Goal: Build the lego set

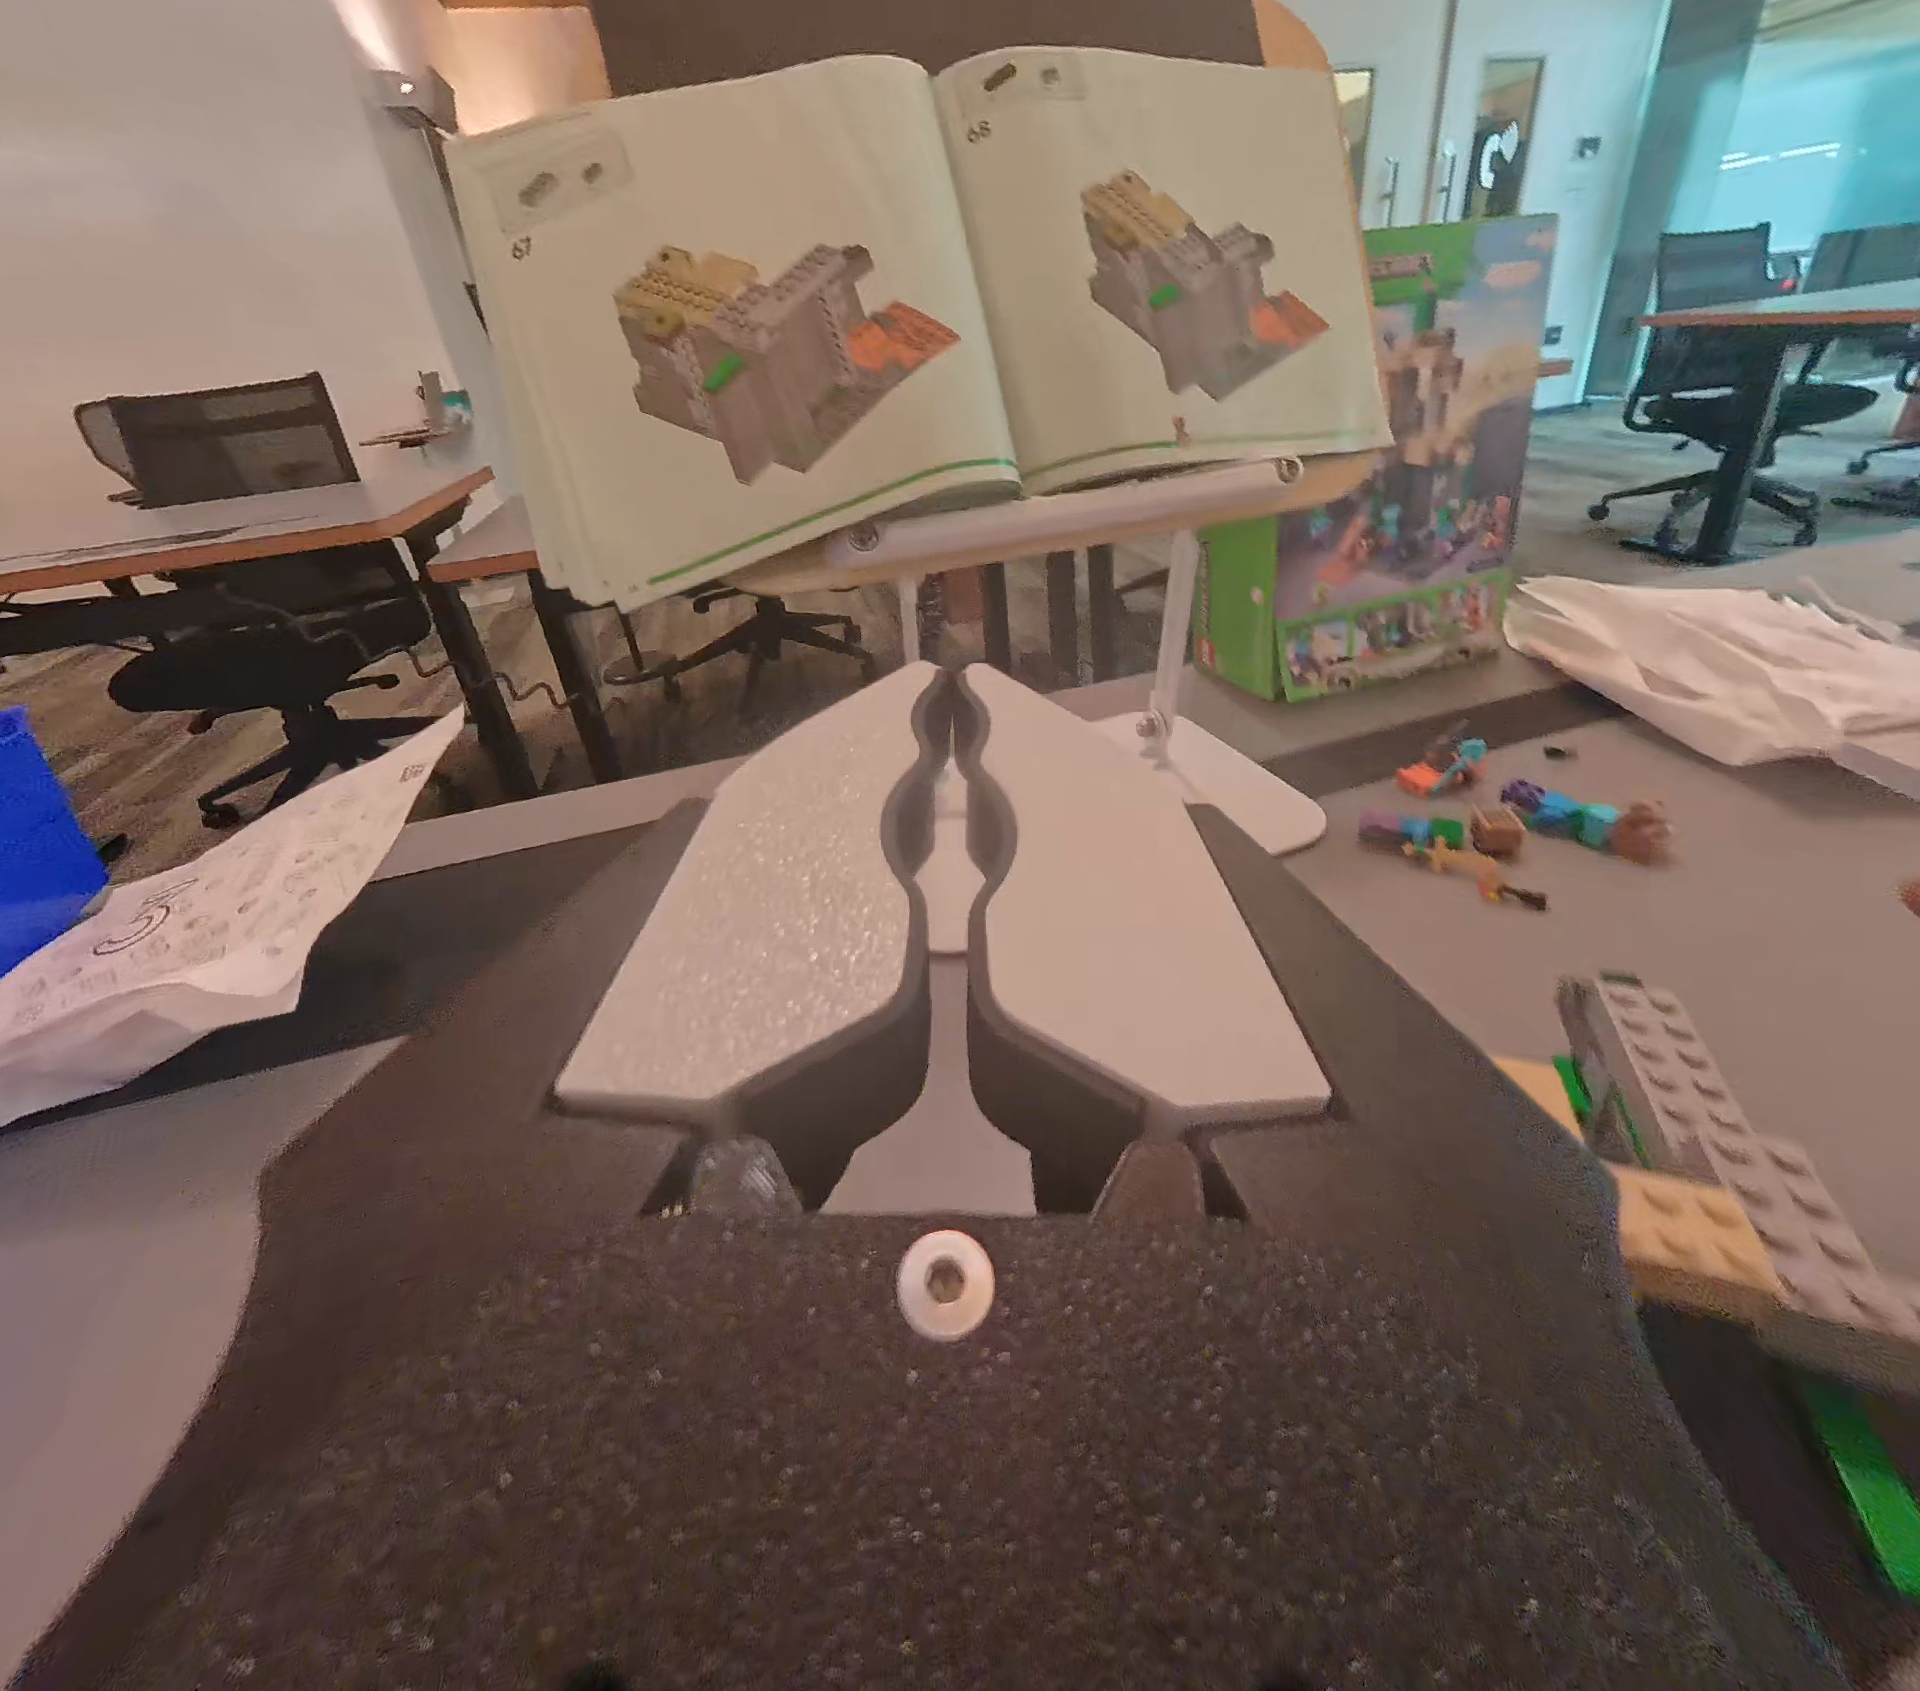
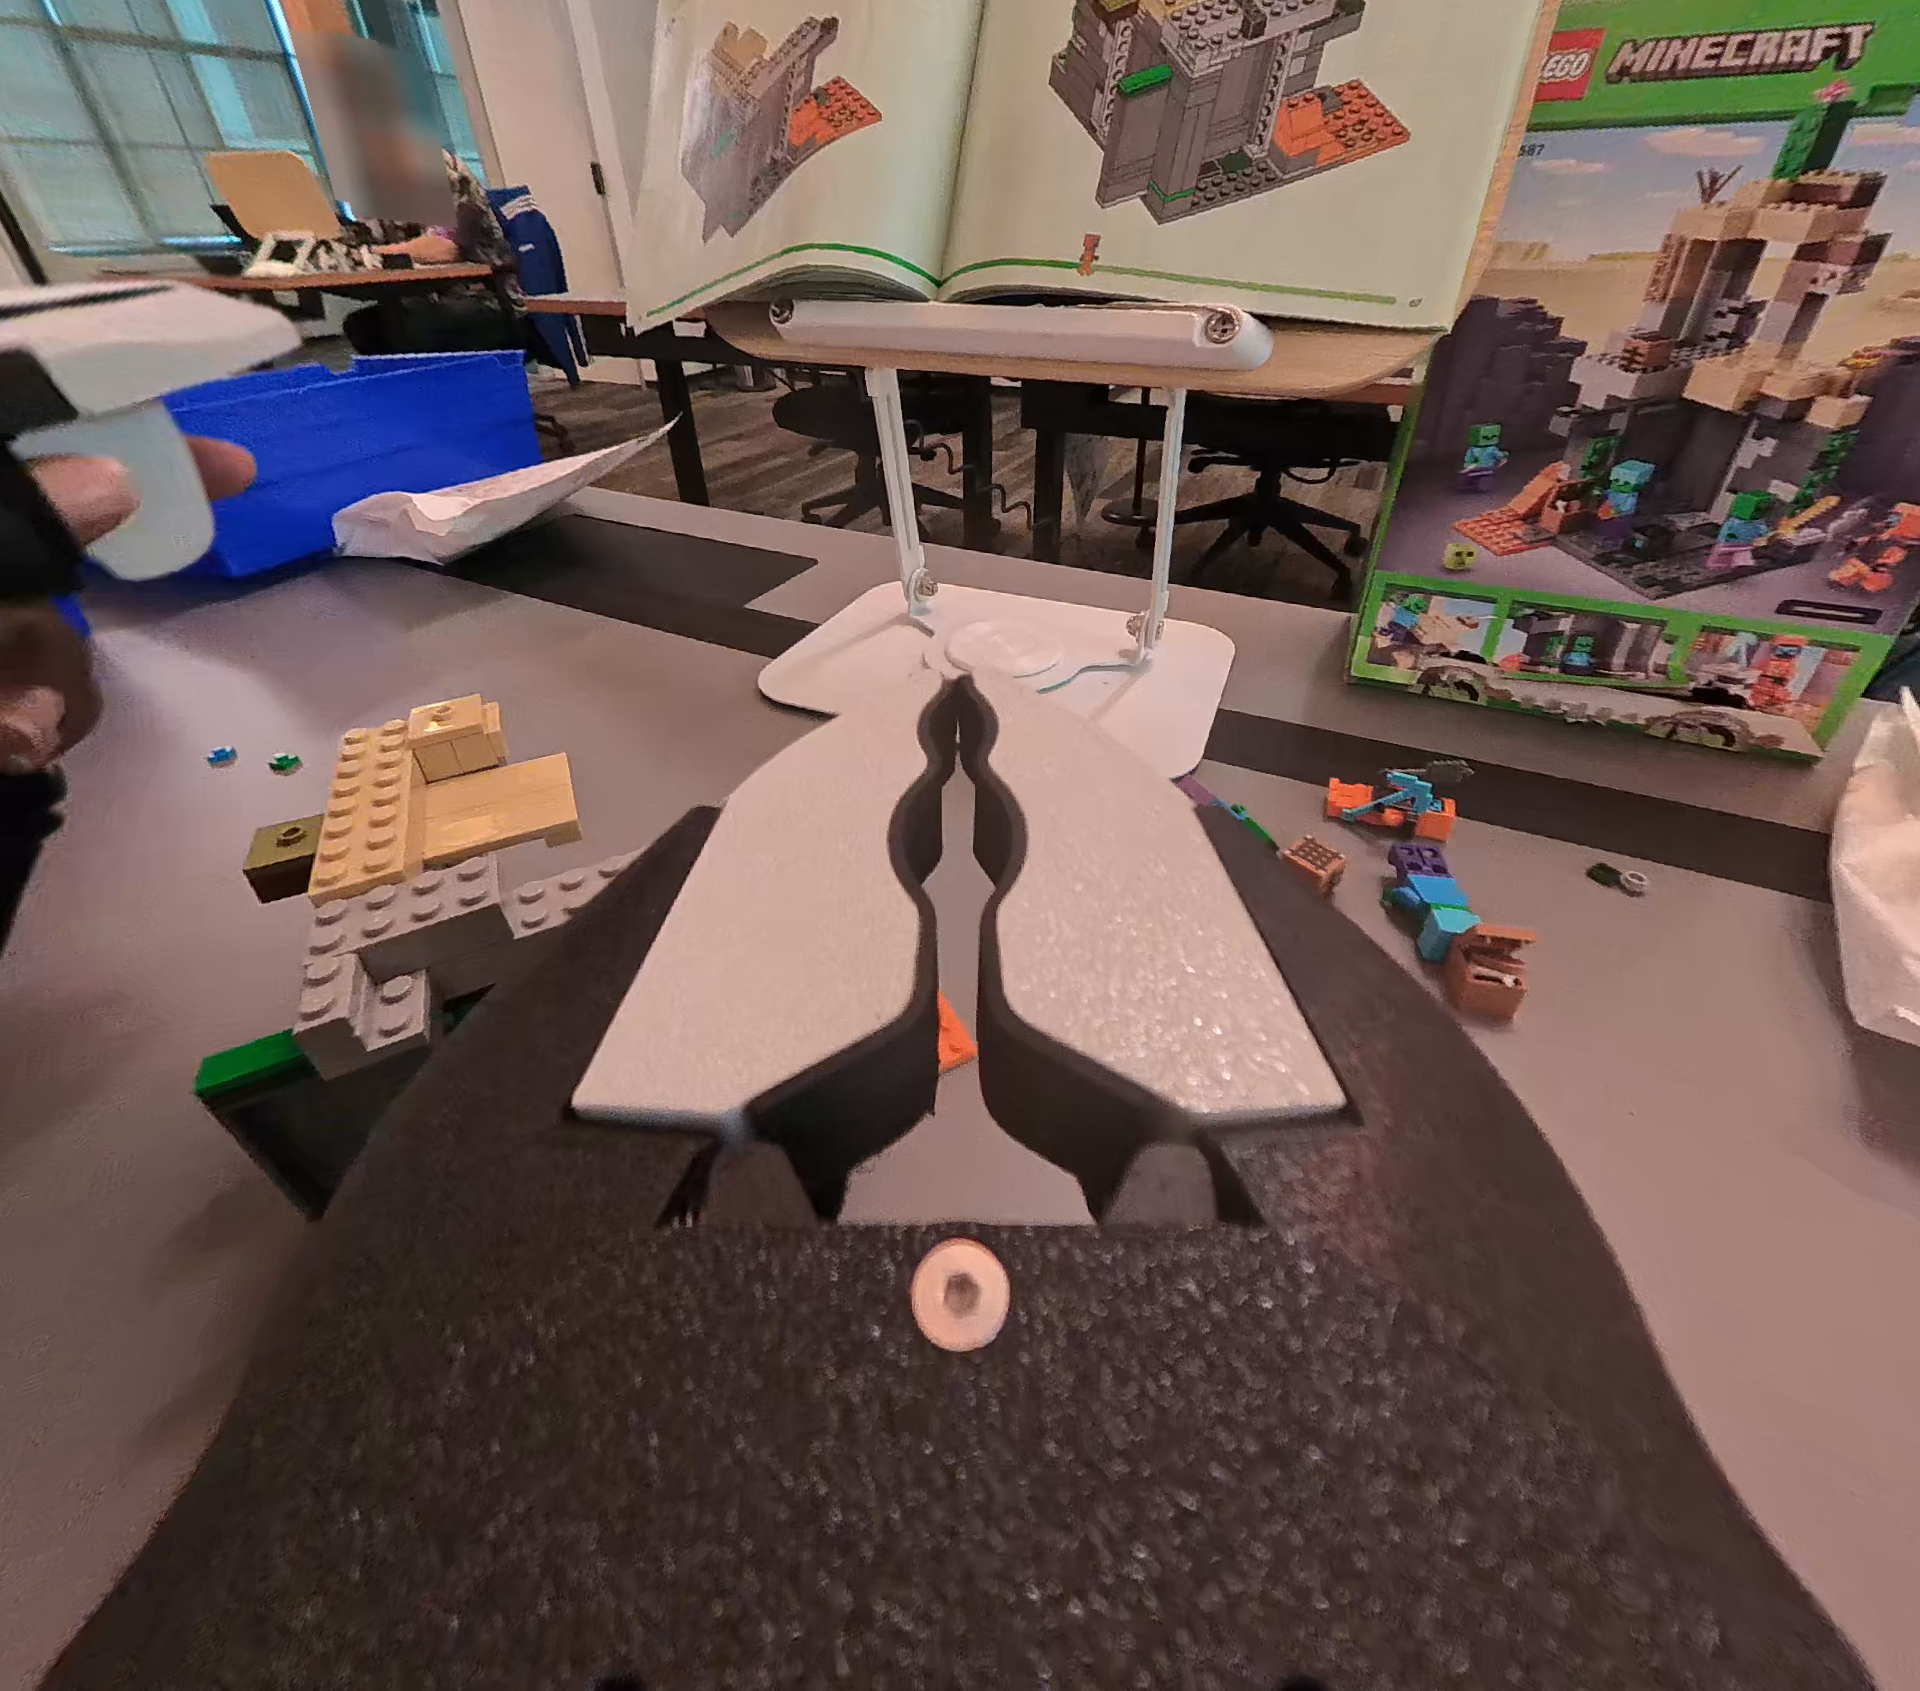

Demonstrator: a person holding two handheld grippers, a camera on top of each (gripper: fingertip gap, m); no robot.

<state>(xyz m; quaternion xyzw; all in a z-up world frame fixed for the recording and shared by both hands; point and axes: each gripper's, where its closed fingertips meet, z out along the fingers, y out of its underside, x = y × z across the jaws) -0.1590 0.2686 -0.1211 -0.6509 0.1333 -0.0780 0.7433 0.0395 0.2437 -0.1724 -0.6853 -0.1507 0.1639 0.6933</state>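
Observation:
My left gripper [image 1: 949, 691] is shut, pads together with nothing between them, raised above the grey table and pointing at the open instruction booklet [image 1: 914, 270] on its white stand. My right gripper [image 2: 961, 691] is also shut with nothing in it, over the stand's white base [image 2: 1184, 654]. A partly built brick model, tan on grey [image 2: 416, 820], sits to its left; the model's edge also shows in the left wrist view [image 1: 1704, 1153]. The other gripper's handle, held by a hand [image 2: 94, 436], shows at the far left of the right wrist view.
Small brick figures and loose pieces [image 2: 1434, 883] lie right of the stand. The green set box [image 2: 1683, 394] stands at the back right. A blue bin [image 2: 343, 446] and crumpled paper [image 2: 488, 498] are at the left, white bags [image 1: 1714, 675] at the right. The tips of one gripper are about 20 centimeters away from the tips of the other.

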